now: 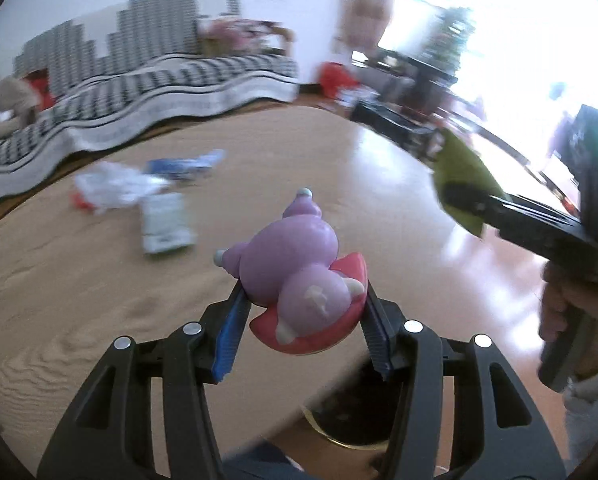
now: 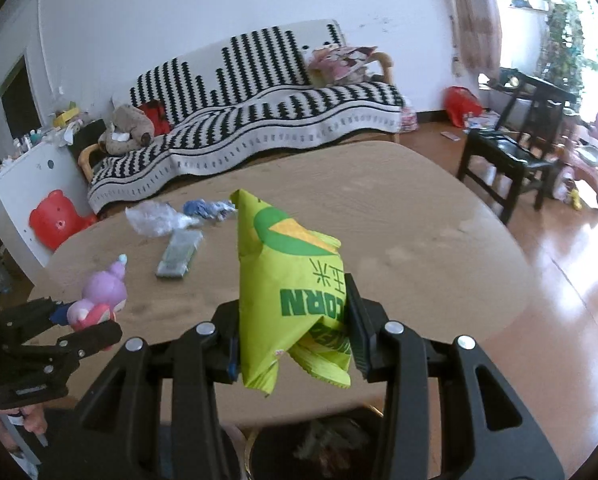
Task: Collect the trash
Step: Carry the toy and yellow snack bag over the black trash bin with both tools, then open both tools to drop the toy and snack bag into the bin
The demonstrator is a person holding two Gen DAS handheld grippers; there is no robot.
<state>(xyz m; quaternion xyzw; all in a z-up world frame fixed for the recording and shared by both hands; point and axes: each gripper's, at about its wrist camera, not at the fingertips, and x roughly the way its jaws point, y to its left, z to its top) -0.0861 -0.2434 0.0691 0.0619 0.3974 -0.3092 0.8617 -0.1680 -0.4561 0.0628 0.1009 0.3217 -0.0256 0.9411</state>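
Note:
My left gripper (image 1: 305, 304) is shut on a purple and pink toy figure (image 1: 299, 280), held above the near edge of the wooden table (image 1: 79, 280). The toy also shows in the right wrist view (image 2: 99, 300). My right gripper (image 2: 293, 320) is shut on a yellow-green corn snack bag (image 2: 283, 272), held over the table's near edge; the bag also shows in the left wrist view (image 1: 463, 176). Left on the table are a clear plastic wrapper (image 2: 155, 218), a blue crumpled wrapper (image 2: 207, 208) and a flat grey-green packet (image 2: 179, 254).
A dark bin (image 2: 319, 444) with a gold rim stands below the table's near edge, under both grippers. A striped sofa (image 2: 259, 120) is behind the table. A black chair (image 2: 511, 160) stands at the right, a red stool (image 2: 57, 216) at the left.

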